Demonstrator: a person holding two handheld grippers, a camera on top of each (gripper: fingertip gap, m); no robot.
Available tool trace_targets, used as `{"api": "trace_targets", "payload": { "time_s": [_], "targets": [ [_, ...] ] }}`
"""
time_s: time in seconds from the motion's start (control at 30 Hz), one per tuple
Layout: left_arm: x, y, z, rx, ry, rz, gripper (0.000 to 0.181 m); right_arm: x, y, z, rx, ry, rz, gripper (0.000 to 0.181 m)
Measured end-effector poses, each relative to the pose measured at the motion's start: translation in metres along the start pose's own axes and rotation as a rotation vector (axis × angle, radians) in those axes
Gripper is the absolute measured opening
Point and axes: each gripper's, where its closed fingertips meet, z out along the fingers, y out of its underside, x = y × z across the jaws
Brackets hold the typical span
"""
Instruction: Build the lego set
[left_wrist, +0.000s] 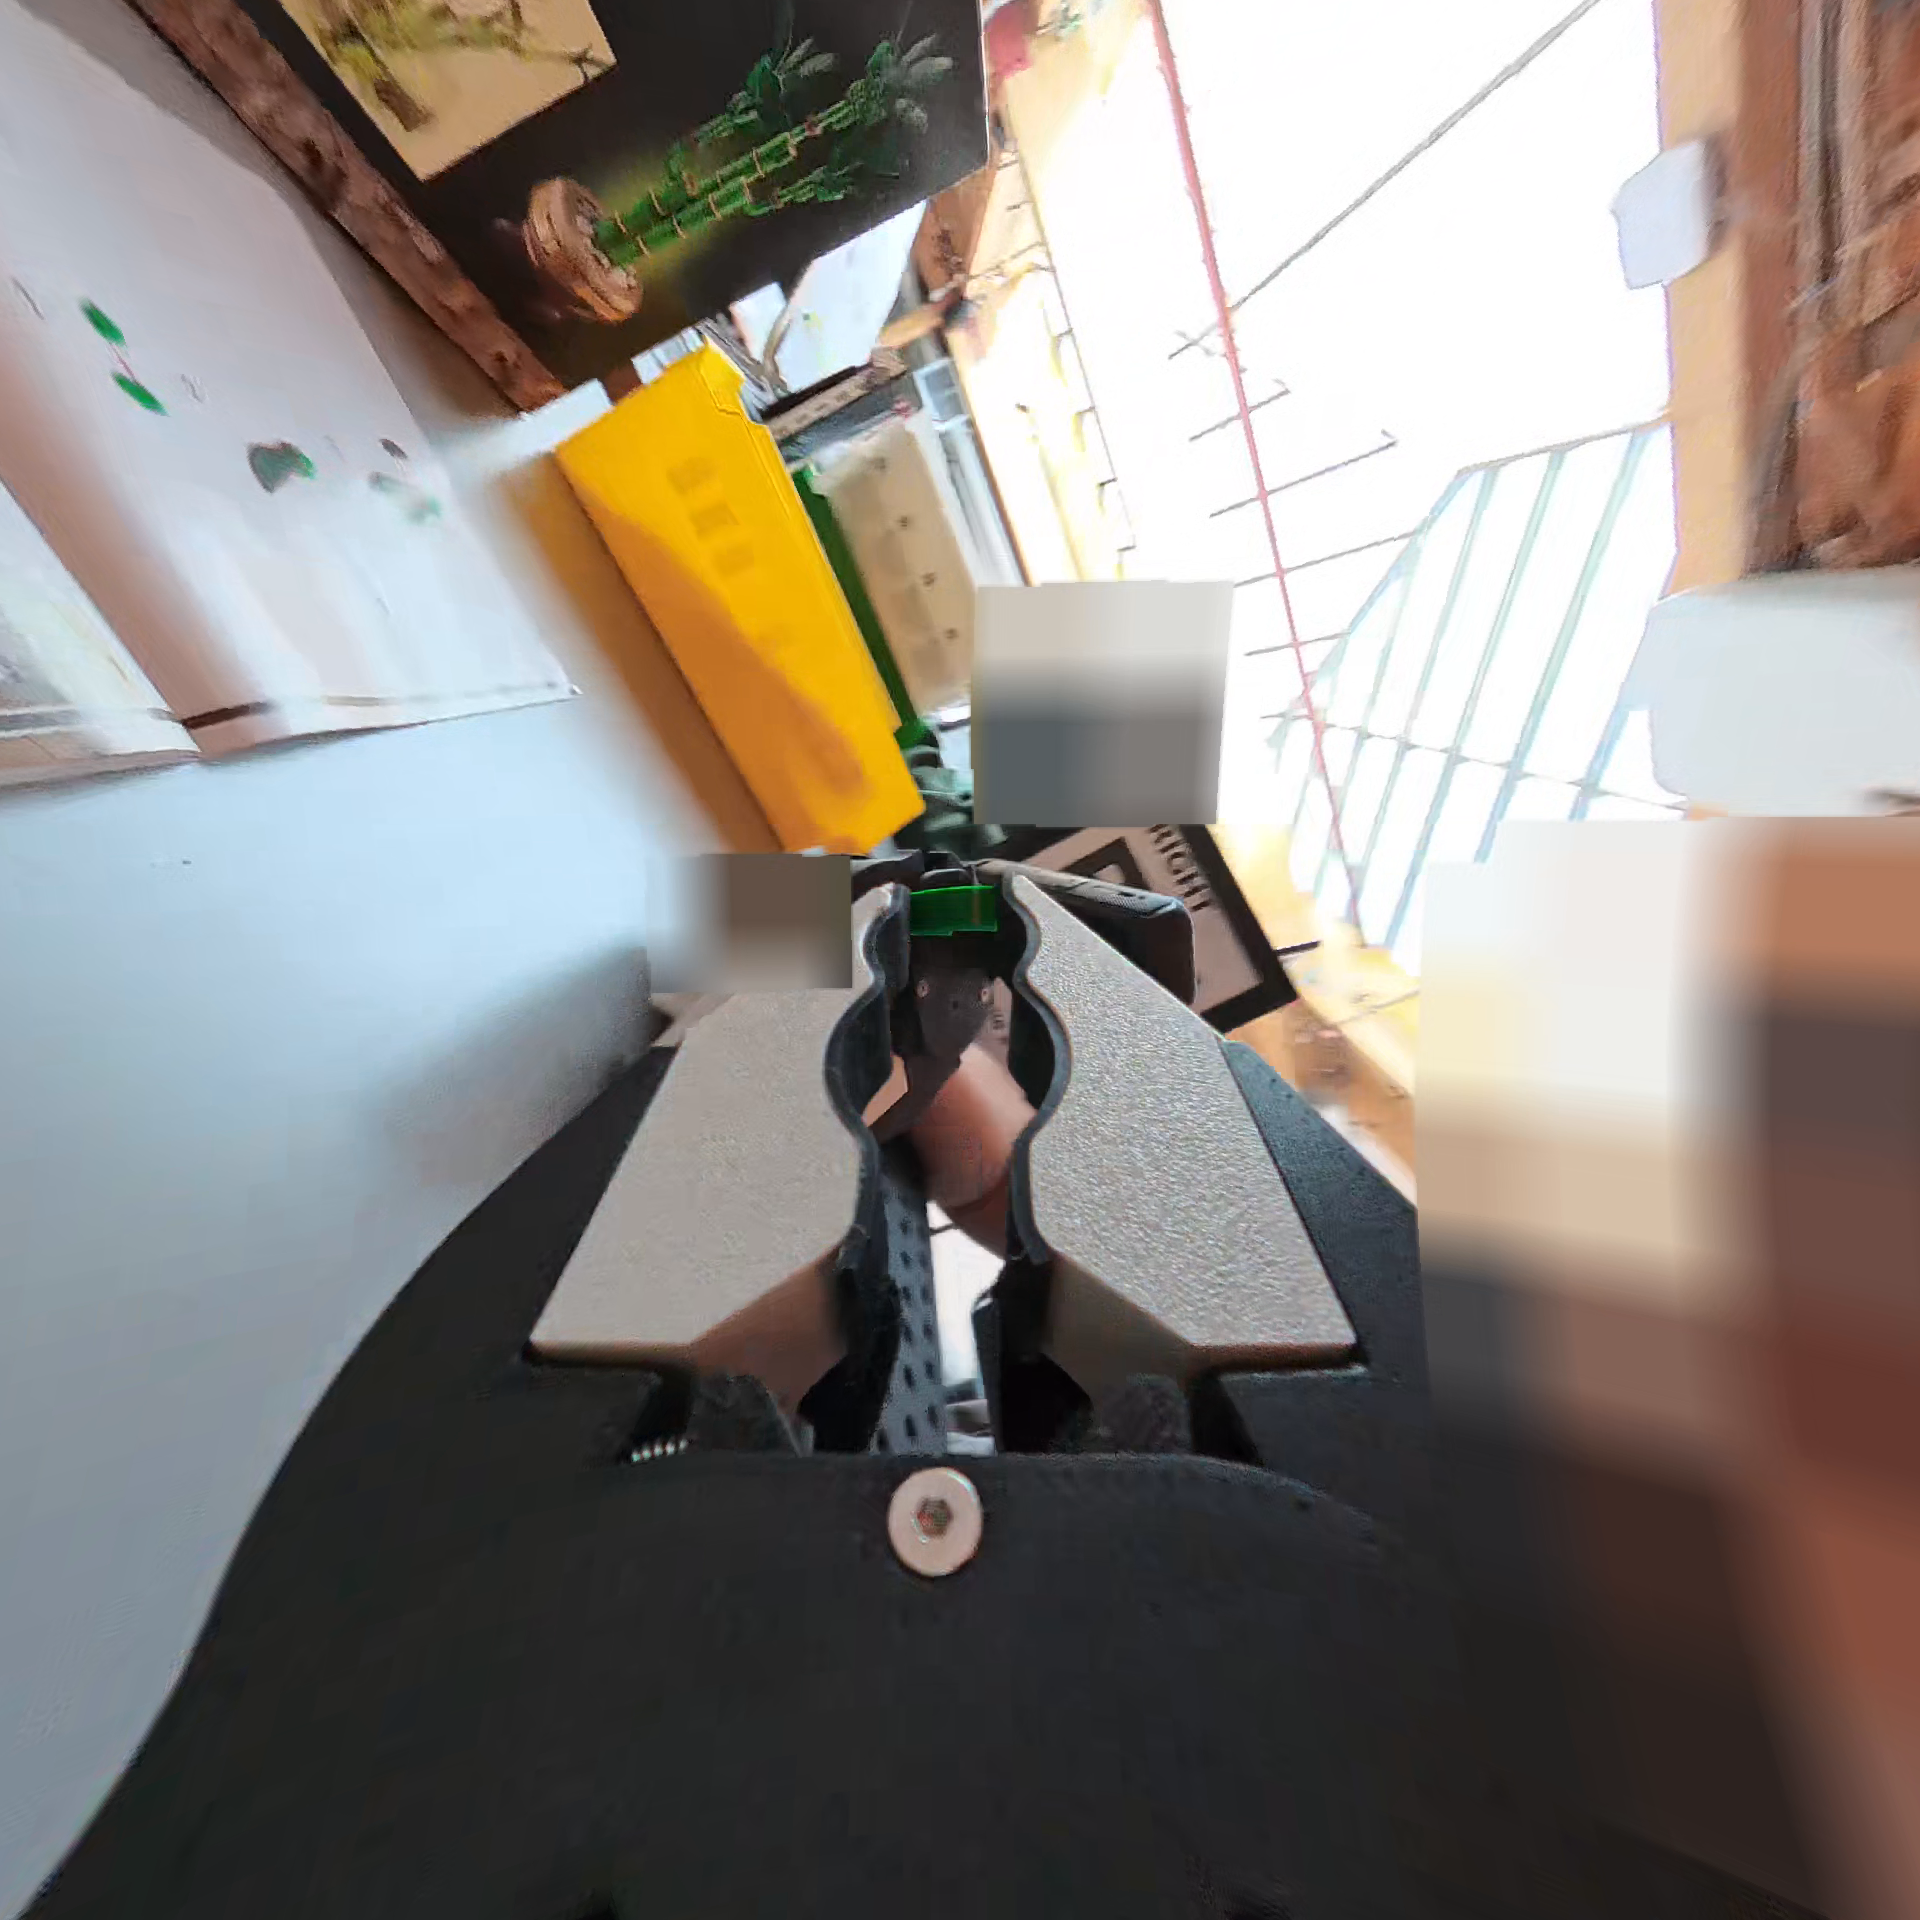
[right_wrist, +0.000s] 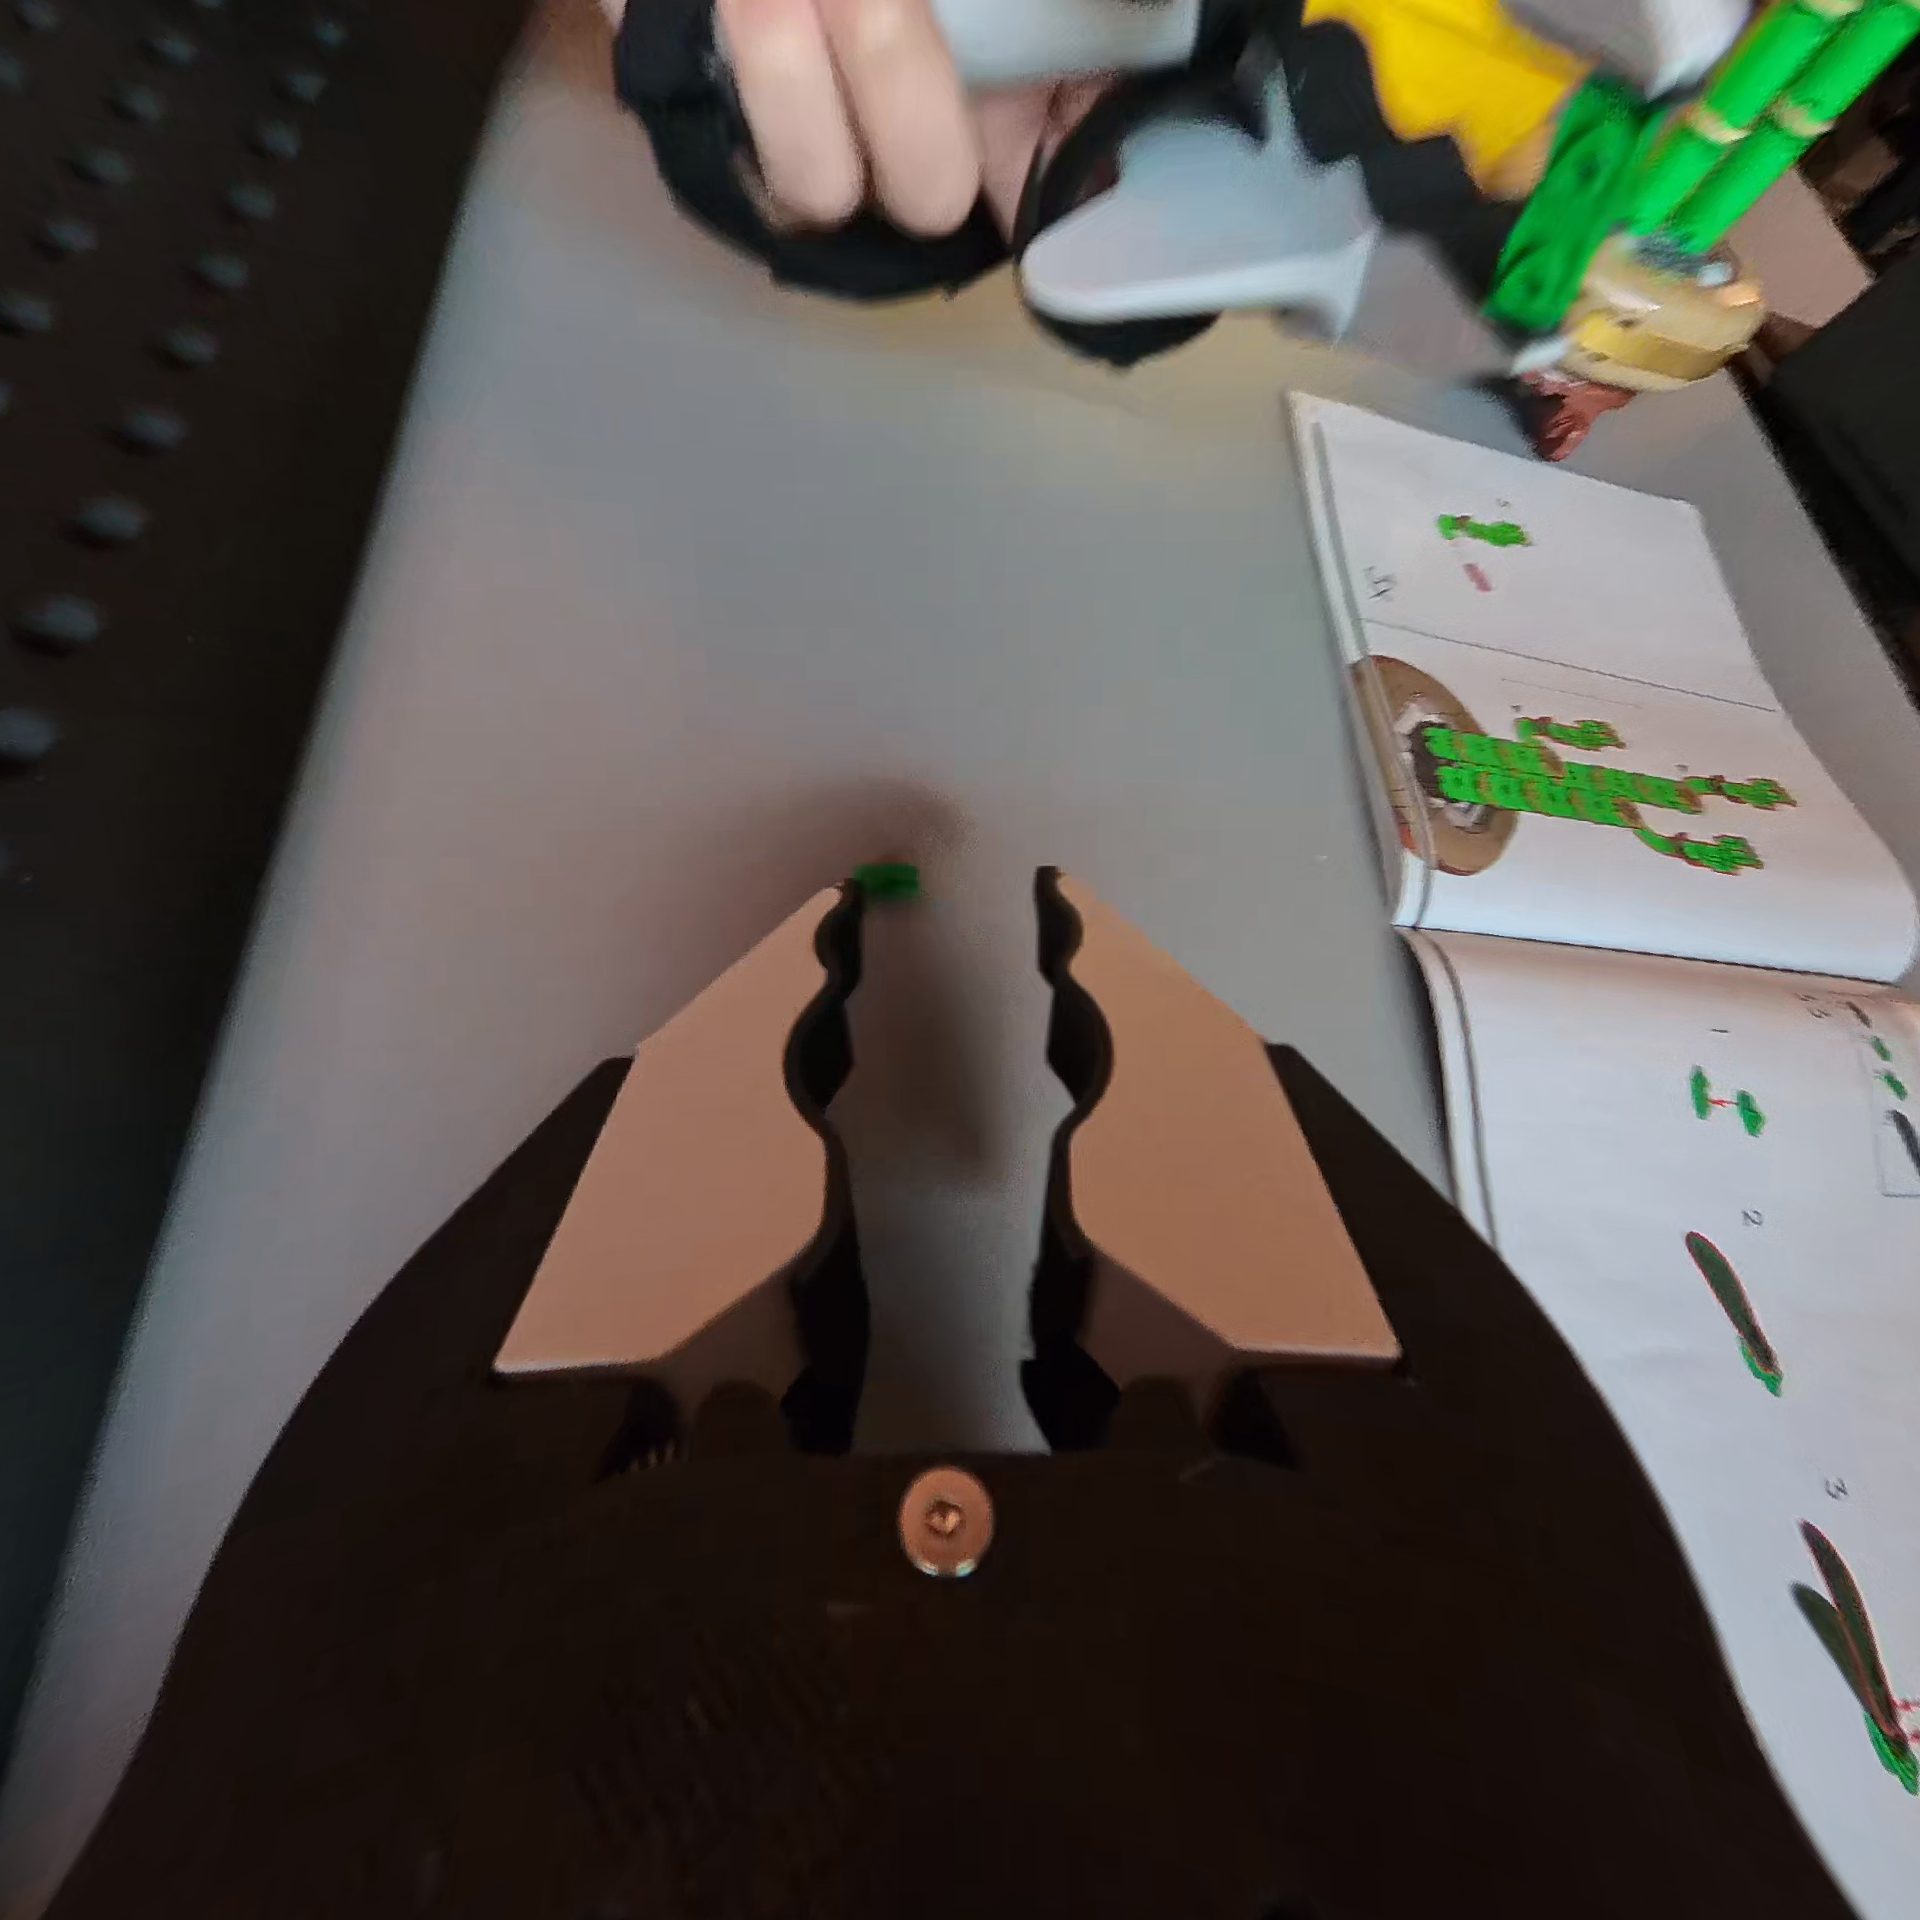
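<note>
In the left wrist view my left gripper (left_wrist: 953, 914) is shut on a small flat green lego piece (left_wrist: 953, 906) pinched between its tips, held tilted above the grey table (left_wrist: 312, 1039). The right gripper's dark body (left_wrist: 1132, 925) and a hand (left_wrist: 966, 1143) show just beyond it. In the right wrist view my right gripper (right_wrist: 948, 883) is open and low over the table. A small green lego piece (right_wrist: 885, 881) lies at its left fingertip; I cannot tell if they touch. The green bamboo model (right_wrist: 1704, 177) on its tan base stands at the far right.
An open instruction booklet (right_wrist: 1621, 935) lies on the table to the right. A yellow bin (left_wrist: 748, 613) and the set's box (left_wrist: 644, 135) stand at the table's back. A hand (right_wrist: 862, 125) on the left gripper's grey handle (right_wrist: 1195, 239) is at the far side. A black dotted mat (right_wrist: 156, 416) lies left. Tip to tip, the grippers are about 12 centimeters apart.
</note>
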Motion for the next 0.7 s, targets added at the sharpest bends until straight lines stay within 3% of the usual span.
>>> {"api": "trace_targets", "payload": {
  "time_s": [0.07,0.2,0.27,0.37,0.47,0.7],
  "targets": [
    [-0.009,-0.006,0.001,-0.006,0.040,-0.050,0.014,0.015,-0.013,-0.009,0.067,0.072,0.026,0.038],
    [-0.008,-0.011,-0.003,0.037,0.162,-0.153,0.014,0.069,-0.059,-0.044,0.288,0.378,0.101,0.034],
    [-0.009,-0.009,-0.005,0.073,0.203,-0.218,0.014,0.076,-0.080,-0.050,0.342,0.458,0.089,0.035],
    [-0.015,-0.004,-0.010,0.147,0.238,-0.315,0.014,0.073,-0.092,-0.036,0.309,0.494,0.050,0.034],
    [-0.013,-0.011,-0.015,0.226,0.303,-0.392,0.014,0.064,-0.099,-0.020,0.320,0.417,0.132,0.028],
    [-0.013,-0.003,-0.010,0.197,0.286,-0.383,0.014,0.063,-0.079,-0.011,0.239,0.459,0.054,0.014]
  ]
}}
